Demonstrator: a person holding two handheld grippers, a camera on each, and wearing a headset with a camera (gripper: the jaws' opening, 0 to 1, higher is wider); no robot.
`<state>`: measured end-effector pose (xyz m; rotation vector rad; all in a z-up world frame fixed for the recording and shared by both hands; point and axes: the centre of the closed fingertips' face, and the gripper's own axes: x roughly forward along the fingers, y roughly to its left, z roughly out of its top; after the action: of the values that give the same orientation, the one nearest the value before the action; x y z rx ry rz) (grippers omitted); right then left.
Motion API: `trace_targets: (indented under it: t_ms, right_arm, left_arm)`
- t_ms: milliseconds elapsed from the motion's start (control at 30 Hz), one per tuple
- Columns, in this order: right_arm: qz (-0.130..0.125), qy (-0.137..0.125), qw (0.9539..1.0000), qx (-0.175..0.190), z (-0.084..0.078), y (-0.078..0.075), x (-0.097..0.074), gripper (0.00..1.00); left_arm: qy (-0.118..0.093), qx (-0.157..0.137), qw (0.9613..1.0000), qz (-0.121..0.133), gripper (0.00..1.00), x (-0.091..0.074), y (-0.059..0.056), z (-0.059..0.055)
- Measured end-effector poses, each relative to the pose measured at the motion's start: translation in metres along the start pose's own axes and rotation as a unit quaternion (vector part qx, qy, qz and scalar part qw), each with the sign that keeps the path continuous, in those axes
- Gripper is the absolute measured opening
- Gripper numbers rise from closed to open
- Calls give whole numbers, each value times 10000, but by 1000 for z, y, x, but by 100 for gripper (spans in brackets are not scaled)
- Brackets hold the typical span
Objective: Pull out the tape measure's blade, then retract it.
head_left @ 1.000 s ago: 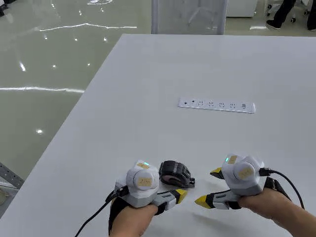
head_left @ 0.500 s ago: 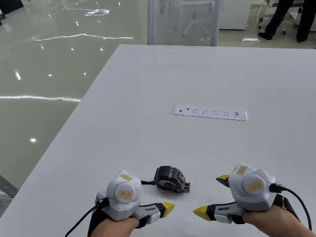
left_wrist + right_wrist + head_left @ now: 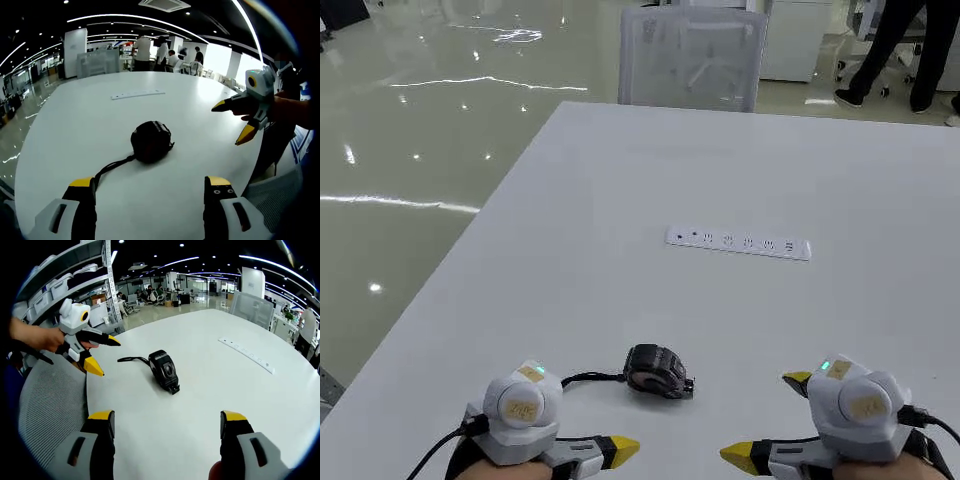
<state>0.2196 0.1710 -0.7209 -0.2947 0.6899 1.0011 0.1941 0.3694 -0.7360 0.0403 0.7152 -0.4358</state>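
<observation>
Left gripper view: the tape measure (image 3: 151, 141) lies just ahead of the left claw (image 3: 150, 182), clear of its wide-set jaws. The right claw (image 3: 167, 415), equally wide, faces it from the opposite side.

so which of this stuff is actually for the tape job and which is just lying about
For the job:
tape measure with its black strap
left claw, open, not touching it
right claw, open, not touching it

Just lying about:
power strip, farther up the table
chair, beyond the far edge
</observation>
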Motion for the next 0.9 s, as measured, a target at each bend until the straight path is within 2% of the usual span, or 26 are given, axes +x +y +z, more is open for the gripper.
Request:
trace_targets:
  t_ms: [33, 167, 233, 400, 667, 900]
  right_arm:
    - [-9, -7, 10000, 13, -1, 1, -4, 84]
    - [-45, 2, 10000, 81, -7, 6, -17, 88]
    - [-65, -6, 9999, 110, -10, 9, -24, 89]
    - [-120, -56, 9997, 198, -18, 13, -40, 93]
    - [-252, -234, 9986, 400, -26, 15, -71, 100]
    - [-349, -313, 9979, 442, -28, 14, -100, 100]
  left_arm:
    - [-54, -63, 10000, 19, 88, -3, 2, 1]
    - [-37, -94, 9999, 129, 95, -16, 8, -2]
    - [-45, -74, 9999, 106, 96, -25, 8, -1]
    - [-120, -27, 9995, 302, 99, -48, 11, 1]
    - [3, 65, 9992, 389, 100, -77, 6, -13]
    - [7, -65, 9987, 498, 100, -97, 13, -23]
